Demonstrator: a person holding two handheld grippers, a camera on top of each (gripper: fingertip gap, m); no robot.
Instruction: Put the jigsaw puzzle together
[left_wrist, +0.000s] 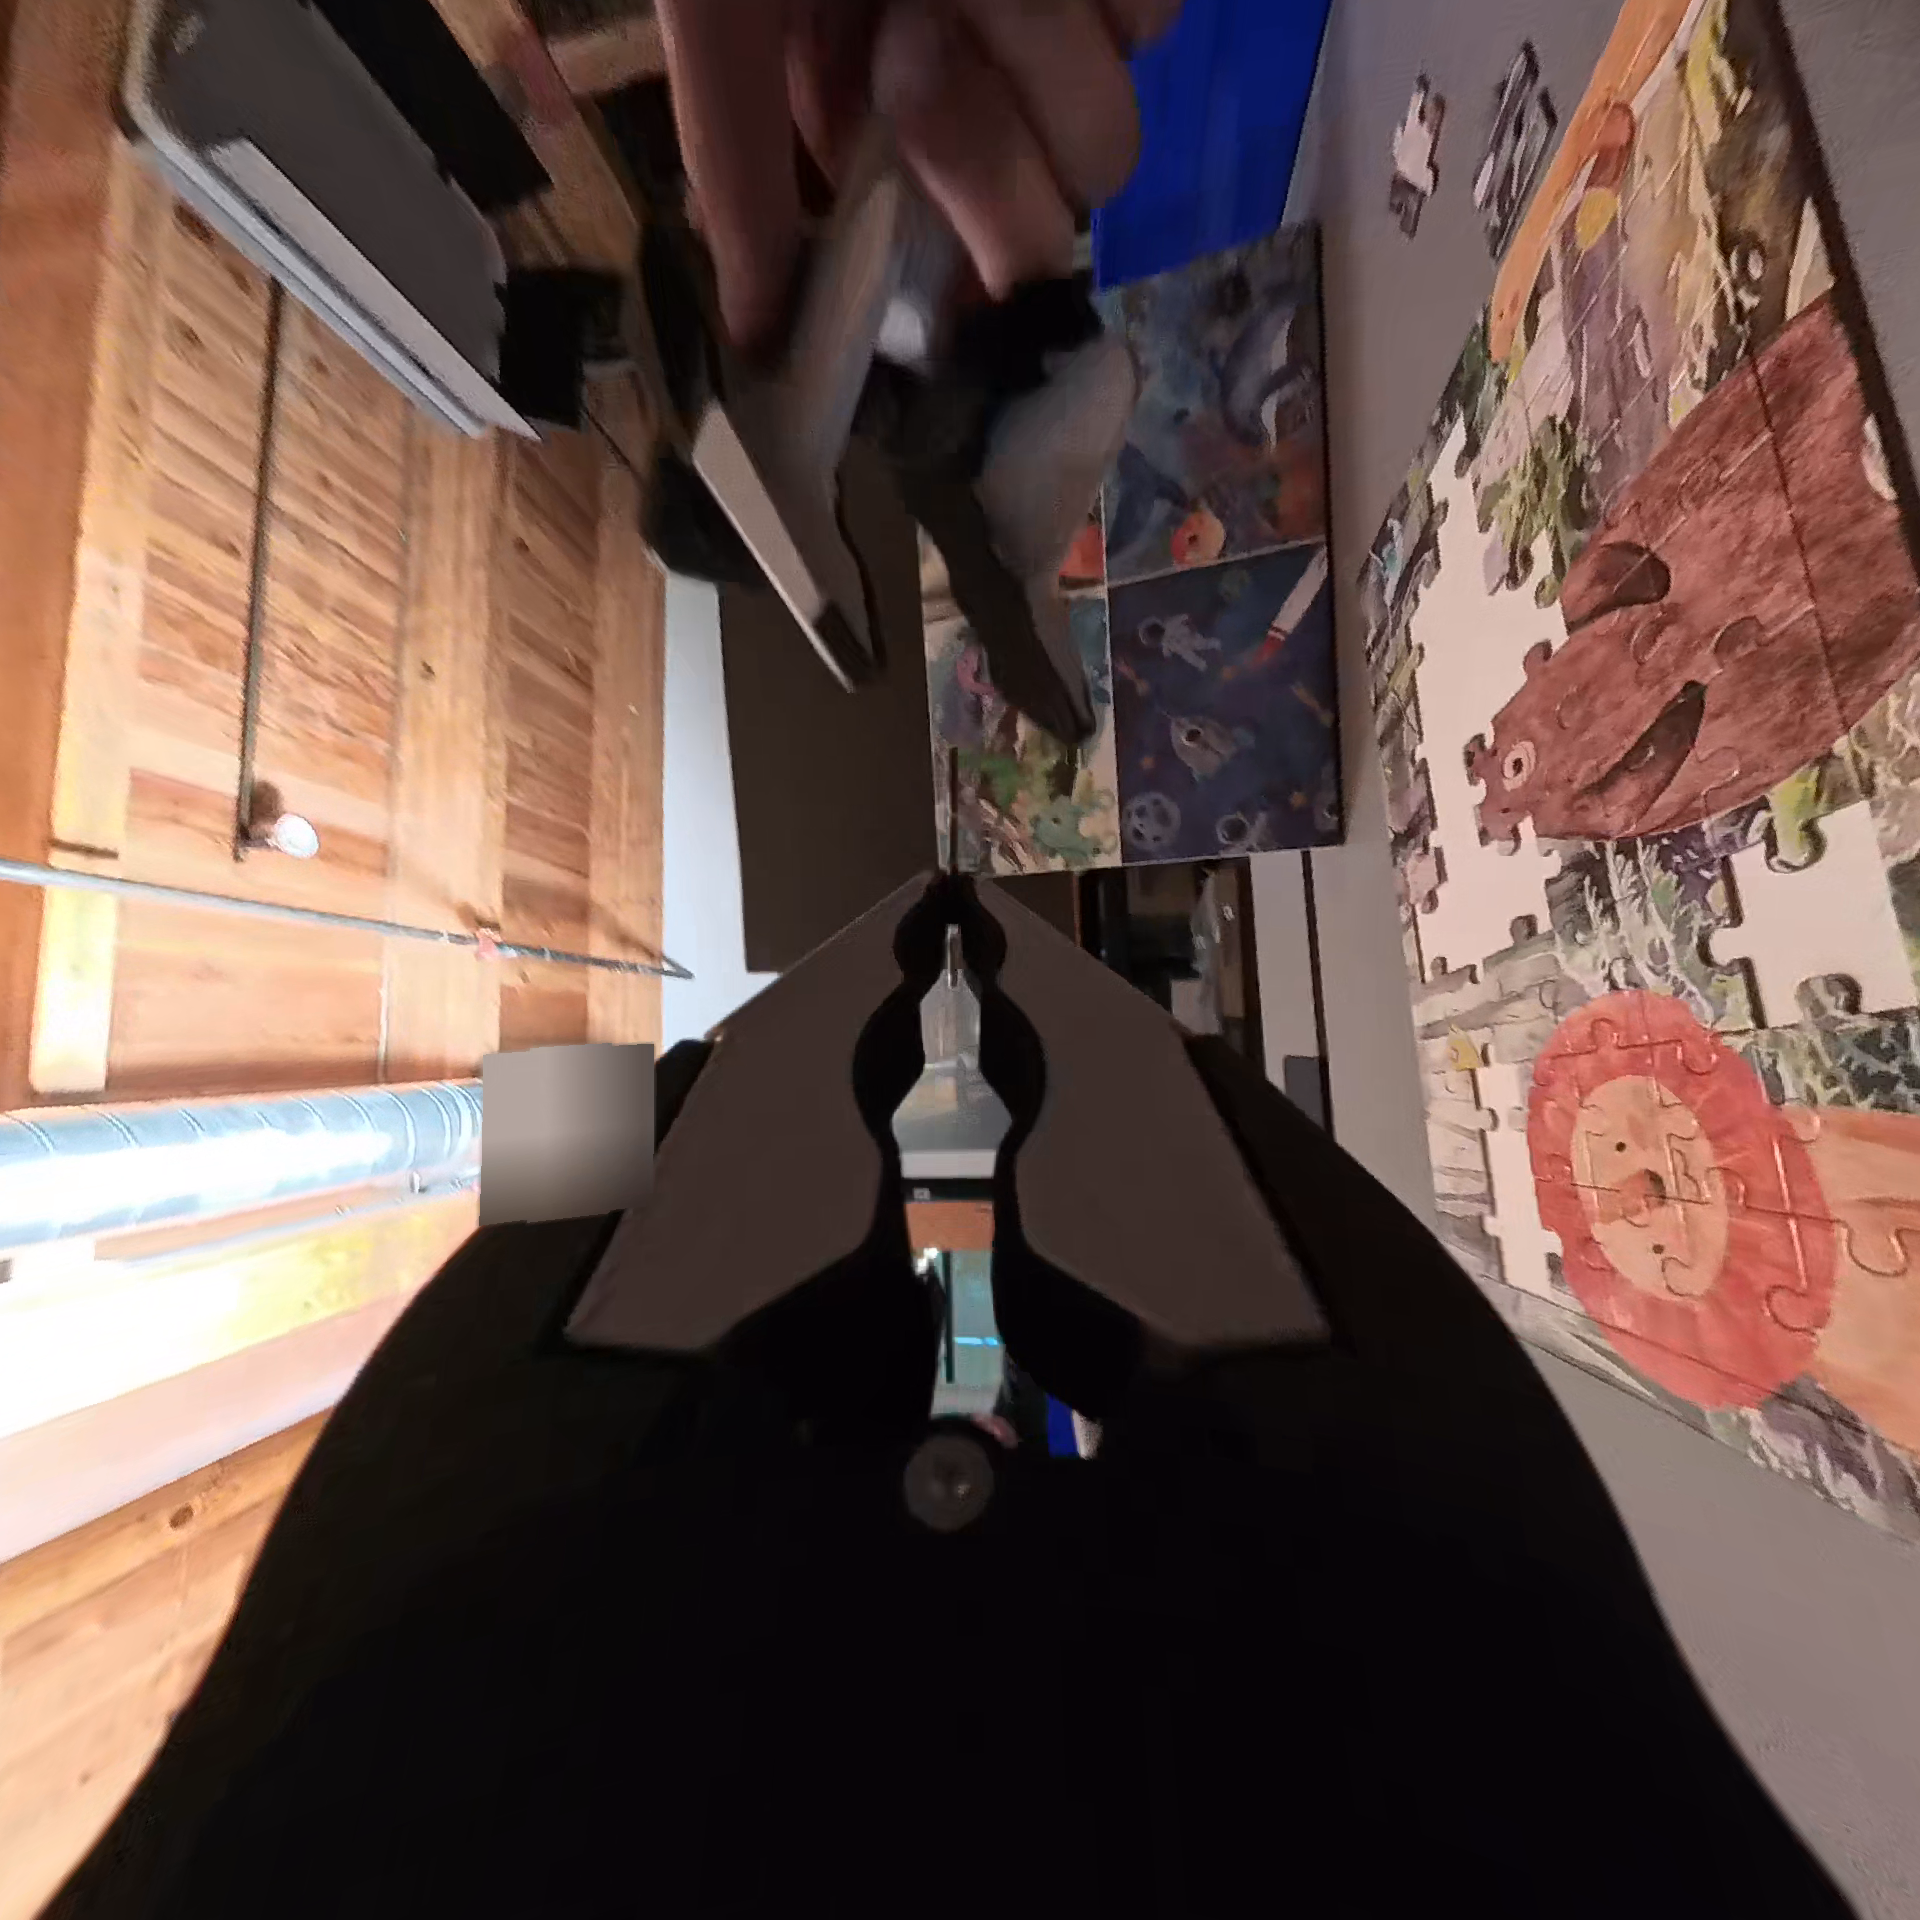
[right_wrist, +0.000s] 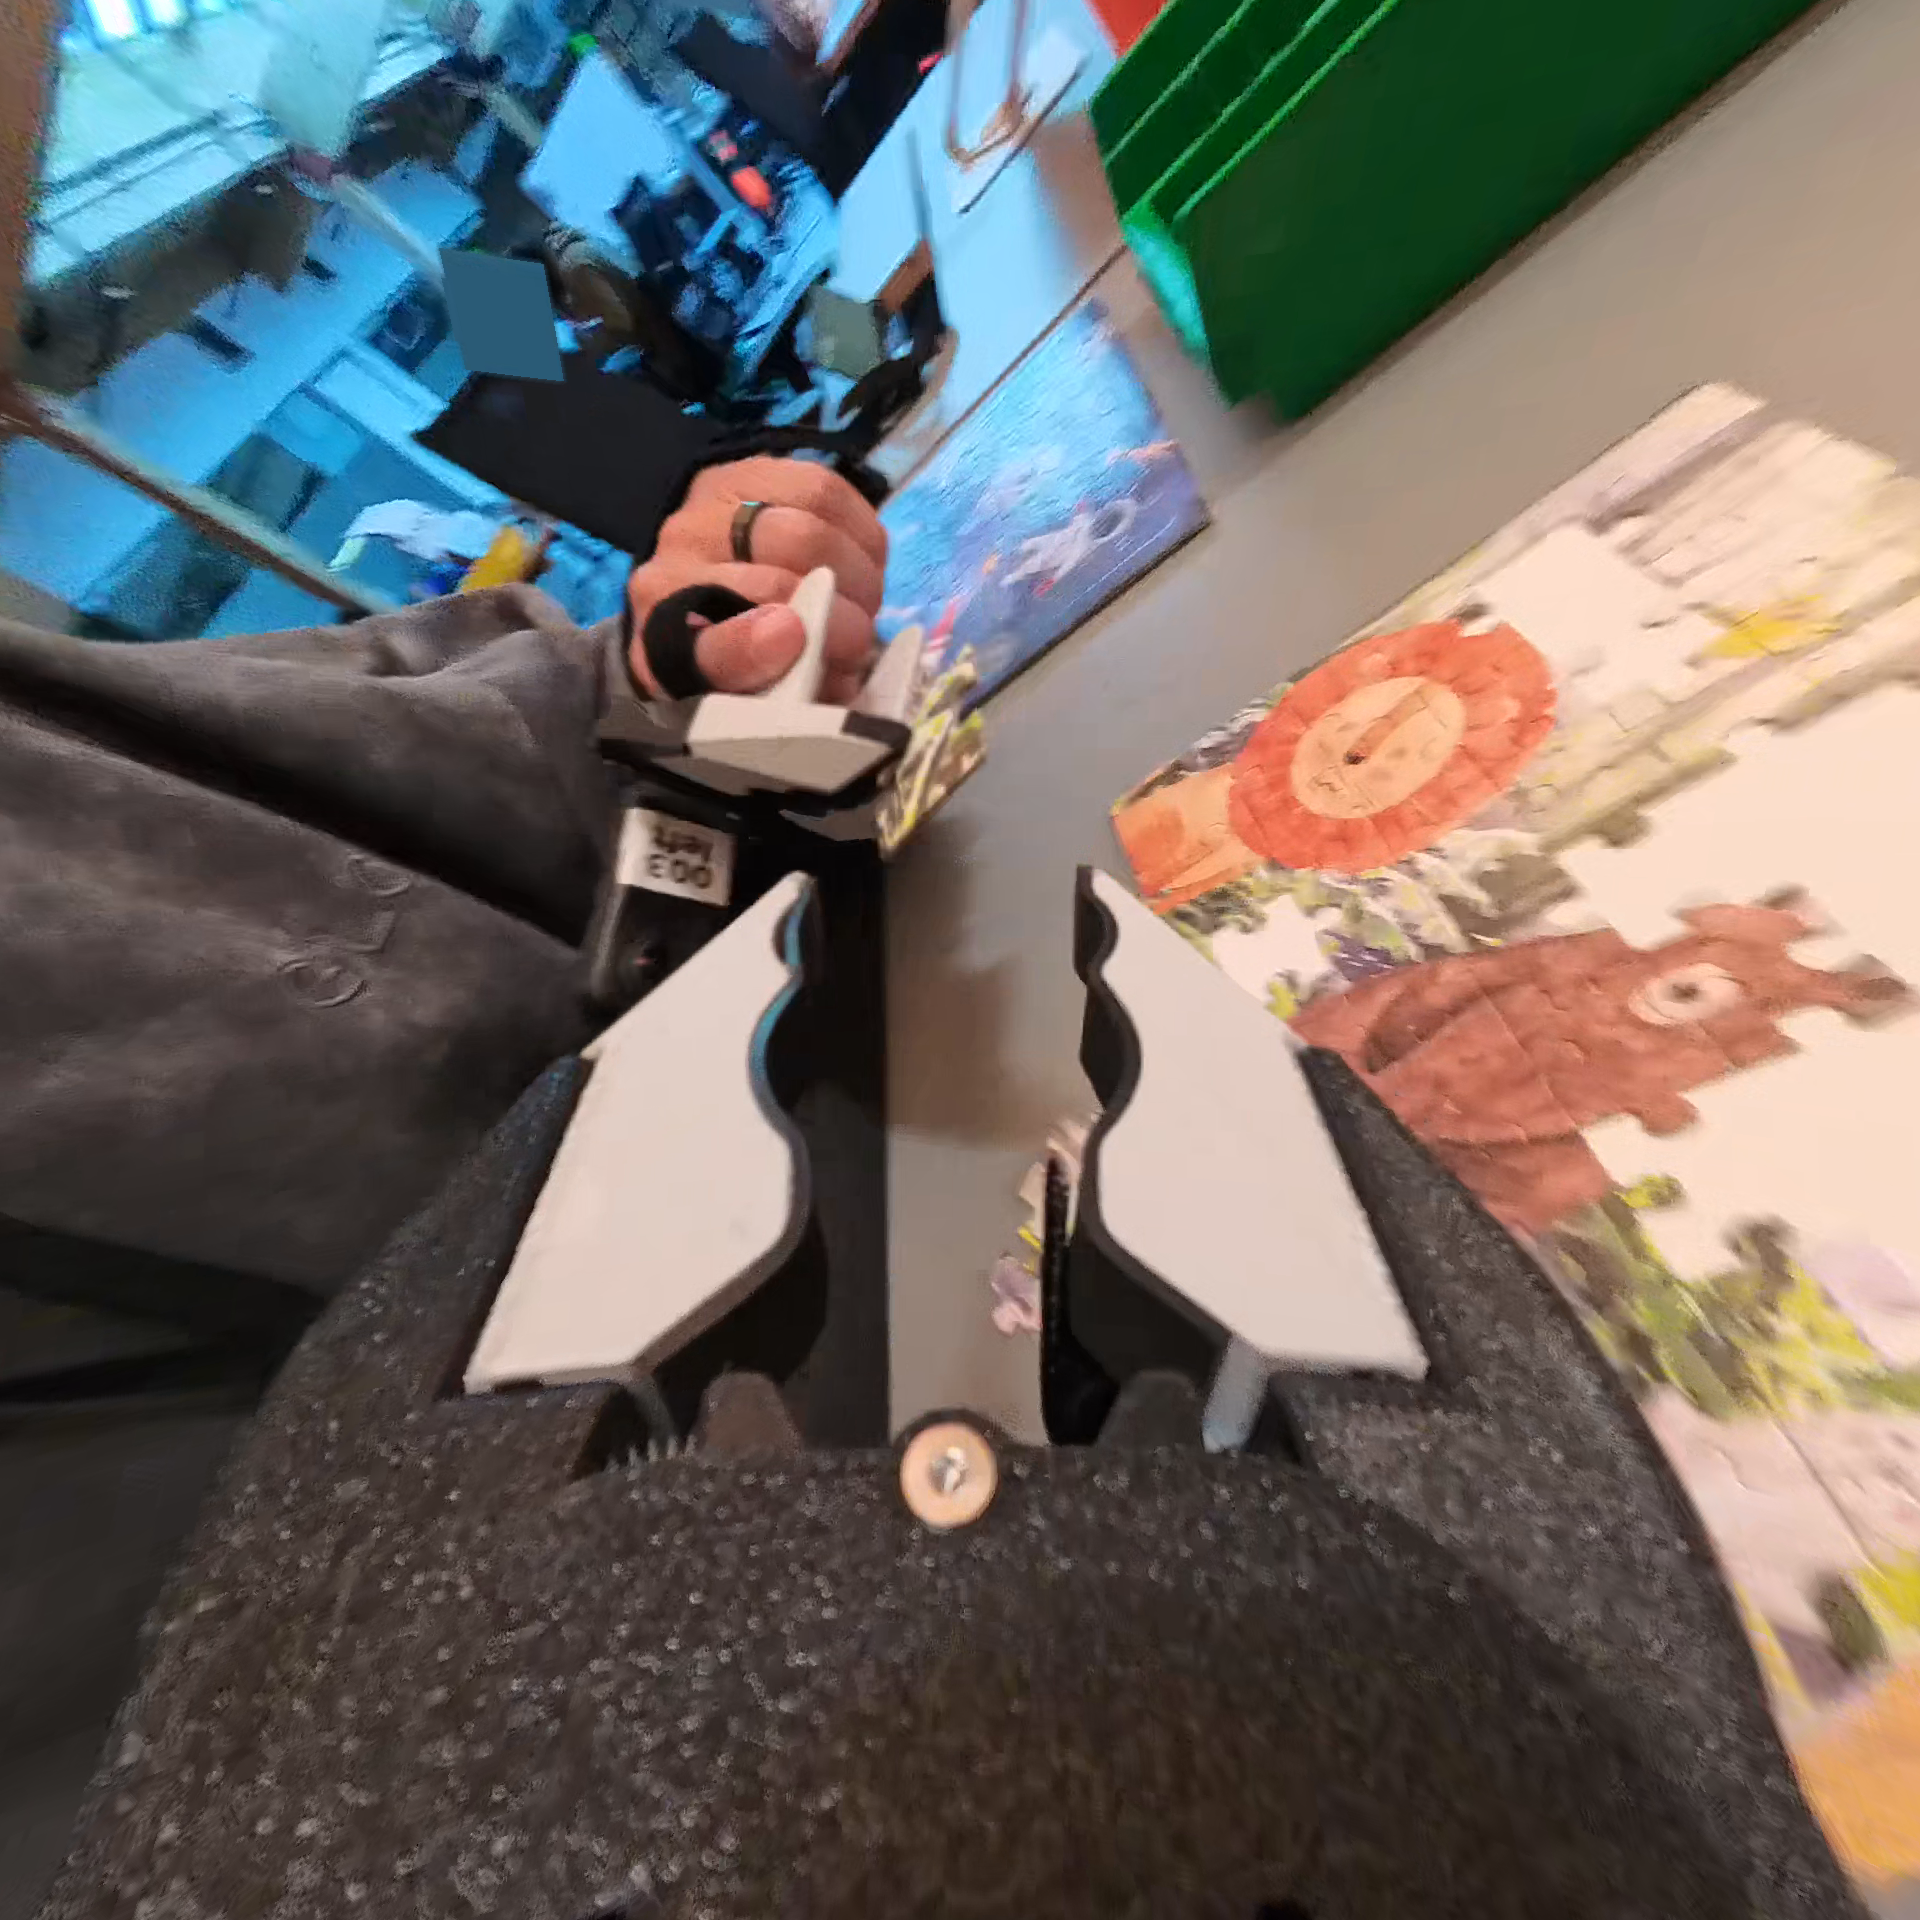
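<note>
A large animal jigsaw puzzle (left_wrist: 1621, 935) lies on the grey table, with a red-maned lion (left_wrist: 1683, 1184), a brown bear (left_wrist: 1714, 623) and white gaps. My left gripper (left_wrist: 951, 883) is shut on a thin flat puzzle piece (left_wrist: 951, 810), seen edge-on above the table. It also shows in the right wrist view (right_wrist: 873, 743), held by a hand. My right gripper (right_wrist: 943, 883) is open and empty over bare table beside the puzzle (right_wrist: 1558, 935). It appears in the left wrist view (left_wrist: 961, 686), held by a hand. A loose piece (right_wrist: 1023, 1247) lies behind its right finger.
A picture board with ocean, space and jungle panels (left_wrist: 1216, 623) lies beyond the left gripper and also shows in the right wrist view (right_wrist: 1039, 499). Two loose pieces (left_wrist: 1418, 145) lie near the puzzle's far end. Green bins (right_wrist: 1455, 156) stand at the table's back. Both grippers' tips are close together, under 4 cm apart.
</note>
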